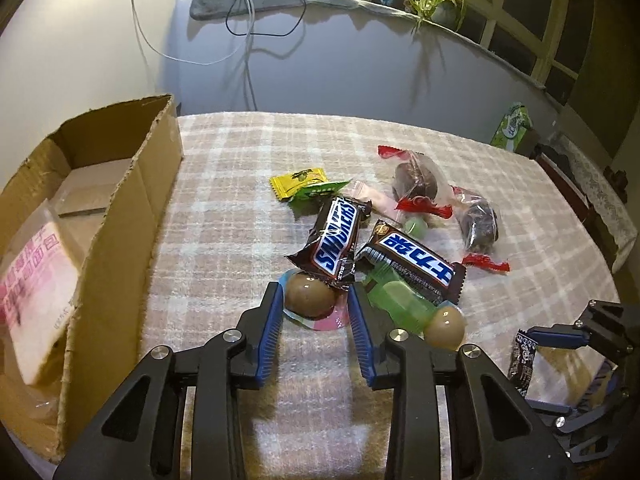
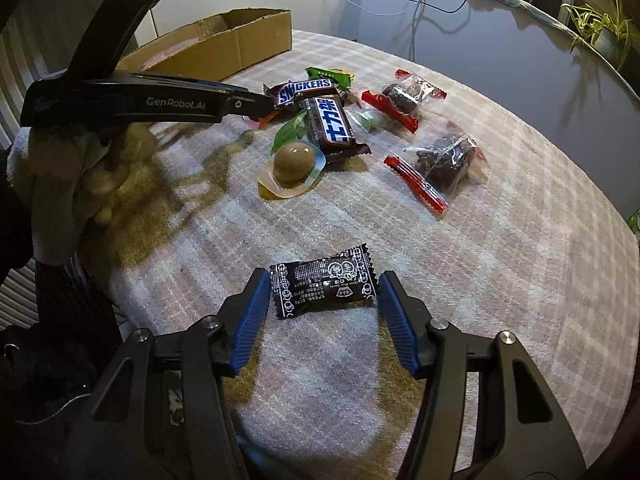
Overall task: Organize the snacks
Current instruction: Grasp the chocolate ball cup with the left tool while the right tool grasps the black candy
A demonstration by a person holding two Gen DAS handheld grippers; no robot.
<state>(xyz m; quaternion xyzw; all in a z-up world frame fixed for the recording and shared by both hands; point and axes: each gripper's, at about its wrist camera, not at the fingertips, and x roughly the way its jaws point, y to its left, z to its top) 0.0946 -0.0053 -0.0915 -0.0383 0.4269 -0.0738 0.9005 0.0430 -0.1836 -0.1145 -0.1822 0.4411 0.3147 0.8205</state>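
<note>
The brown egg-shaped snack, sealed in a domed blister on a flat pastel film, lies on the checked tablecloth at the near edge of the snack pile, its far side tucked under the Snickers bar. It looks light, smooth and rounded, so likely slippery; the dome seems the firmest place to pinch, across its widest part, since the film would only fold. The left gripper straddles it, jaws partly open, pads apparently not yet pressing. The cardboard box stands to the left. The right gripper brackets a black sweet wrapper, soft and crinkly, without clamping it.
</note>
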